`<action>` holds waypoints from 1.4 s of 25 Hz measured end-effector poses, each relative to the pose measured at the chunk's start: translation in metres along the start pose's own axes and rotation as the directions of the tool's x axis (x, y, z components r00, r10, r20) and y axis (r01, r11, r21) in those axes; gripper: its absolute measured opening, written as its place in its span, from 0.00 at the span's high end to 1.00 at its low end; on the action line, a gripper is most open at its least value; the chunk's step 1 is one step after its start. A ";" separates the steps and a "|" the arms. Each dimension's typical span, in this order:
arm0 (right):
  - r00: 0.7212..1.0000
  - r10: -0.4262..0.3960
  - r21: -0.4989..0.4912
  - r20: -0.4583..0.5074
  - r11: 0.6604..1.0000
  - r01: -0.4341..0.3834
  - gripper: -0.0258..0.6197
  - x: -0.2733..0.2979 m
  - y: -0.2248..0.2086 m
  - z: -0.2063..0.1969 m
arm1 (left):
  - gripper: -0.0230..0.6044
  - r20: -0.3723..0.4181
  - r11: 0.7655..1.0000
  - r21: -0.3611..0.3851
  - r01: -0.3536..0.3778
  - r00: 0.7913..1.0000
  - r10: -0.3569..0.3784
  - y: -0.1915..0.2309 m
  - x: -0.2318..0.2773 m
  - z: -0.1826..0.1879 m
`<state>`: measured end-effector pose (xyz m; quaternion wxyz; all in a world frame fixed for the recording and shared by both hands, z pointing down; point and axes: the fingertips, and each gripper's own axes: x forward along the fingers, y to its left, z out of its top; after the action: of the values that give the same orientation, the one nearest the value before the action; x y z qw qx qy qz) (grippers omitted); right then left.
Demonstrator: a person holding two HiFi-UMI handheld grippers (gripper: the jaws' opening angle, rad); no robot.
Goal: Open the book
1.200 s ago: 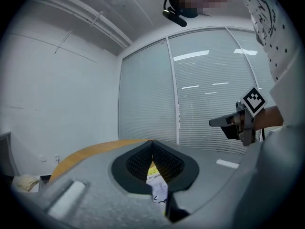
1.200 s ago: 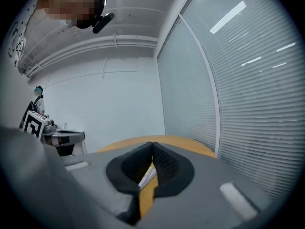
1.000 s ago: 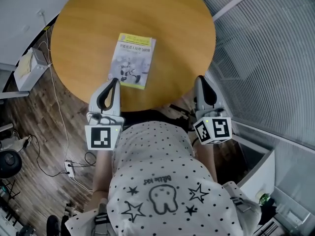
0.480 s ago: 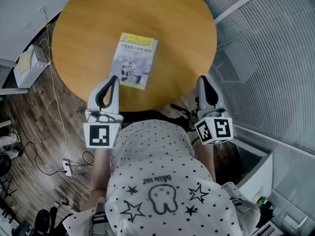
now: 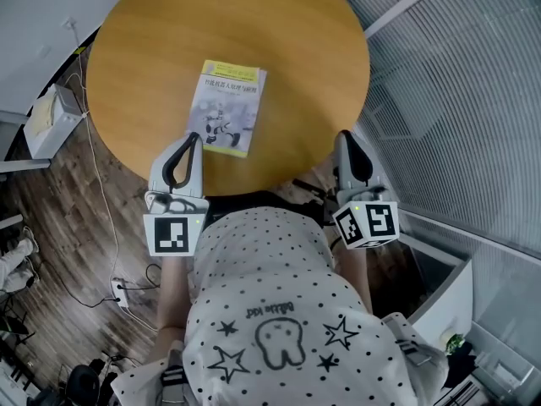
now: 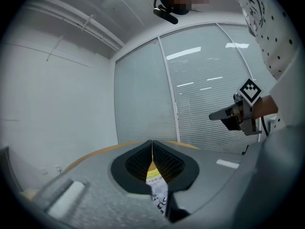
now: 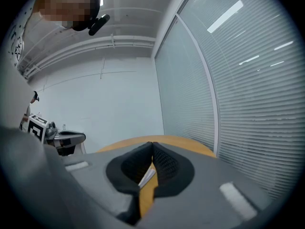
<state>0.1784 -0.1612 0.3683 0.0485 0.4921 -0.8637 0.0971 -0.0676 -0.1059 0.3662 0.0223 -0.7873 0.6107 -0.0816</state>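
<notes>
Nearest you: left gripper [image 5: 196, 139], jaws closed together with nothing between them, held at the near edge of the worktop [image 5: 279, 32]. Its tips sit just beside the near left corner of the book [image 5: 226, 104], with no hold on it. Alongside: right gripper [image 5: 346, 135], jaws likewise pressed together and empty, at the near right rim of the worktop, well apart from the book. Next out: the book, one paperback with a yellow band along its far edge and a pale illustrated cover. It lies flat and cover-up on the round wooden worktop, left of centre and toward your side, slightly askew. Beyond it: bare worktop only. Progress, as judged: none of the opening is done; the cover lies shut. Left for you: bring a gripper to the cover's free edge, lift it and fold it over.
</notes>
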 end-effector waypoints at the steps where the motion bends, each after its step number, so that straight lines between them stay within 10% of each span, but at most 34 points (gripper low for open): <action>1: 1.000 0.000 0.001 -0.001 1.000 0.000 0.96 0.000 0.000 -0.001 | 0.94 -0.005 1.000 0.024 0.015 1.000 -0.015 -0.002 0.002 -0.002; 9: 1.000 -0.001 0.014 -0.009 1.000 0.001 0.96 -0.001 -0.003 -0.005 | 0.71 -0.146 0.936 0.242 0.257 0.963 -0.227 -0.034 0.022 -0.033; 21: 1.000 -0.003 0.024 -0.018 1.000 0.004 0.96 -0.002 -0.009 -0.010 | 0.57 -0.305 0.877 0.220 0.428 0.884 -0.355 -0.072 0.033 -0.106; 35: 1.000 -0.007 0.022 -0.026 1.000 0.008 0.96 -0.005 -0.013 -0.011 | 0.56 -0.546 0.703 0.237 0.670 0.691 -0.475 -0.116 0.038 -0.207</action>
<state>0.1921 -0.1614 0.3800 0.0546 0.4945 -0.8600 0.1130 0.0203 -0.1003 0.5902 0.0231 -0.8761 0.2815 -0.3909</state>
